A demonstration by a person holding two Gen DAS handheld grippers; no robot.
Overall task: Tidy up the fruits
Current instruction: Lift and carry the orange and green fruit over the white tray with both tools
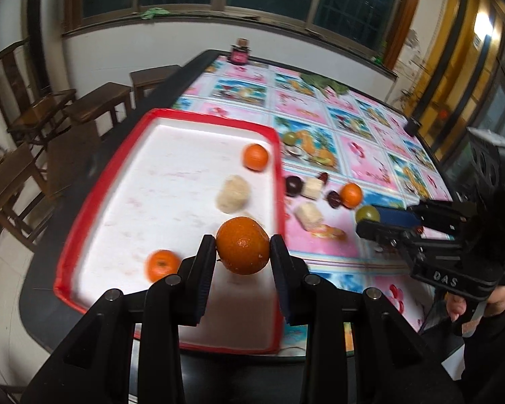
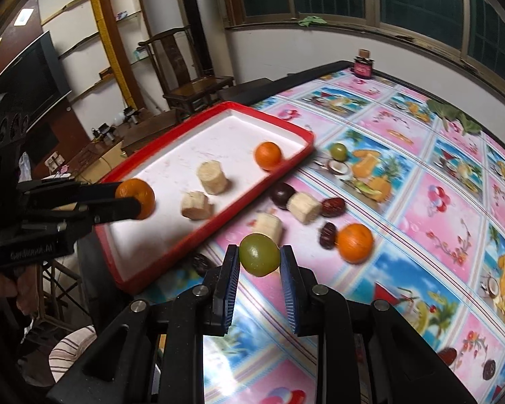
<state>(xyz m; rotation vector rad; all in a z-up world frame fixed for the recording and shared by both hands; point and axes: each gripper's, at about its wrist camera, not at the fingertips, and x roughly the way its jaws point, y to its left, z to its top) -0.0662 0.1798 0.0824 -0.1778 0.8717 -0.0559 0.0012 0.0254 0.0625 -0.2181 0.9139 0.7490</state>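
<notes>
Motion blur smears the red-rimmed tray [image 1: 84, 222] and the fruit on it in the left wrist view, and that view's lower edge cuts off the tray's near corner behind the gripper body. The left gripper [image 1: 242, 248] clamps an orange [image 1: 242, 250] above the tray, which holds two more oranges, [image 1: 255, 157] and [image 1: 162, 264], plus banana pieces [image 2: 212, 176]. The right gripper [image 2: 259, 258] pinches a green grape [image 2: 259, 254] over the patterned tablecloth [image 2: 437, 202], near loose banana chunks, dark dates and another orange [image 2: 355, 242].

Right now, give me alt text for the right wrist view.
The right tongs grip a round green fruit above a colourful fruit-print tablecloth. To the left, the left tongs hold a round orange tangerine over a red-rimmed white tray.
</notes>
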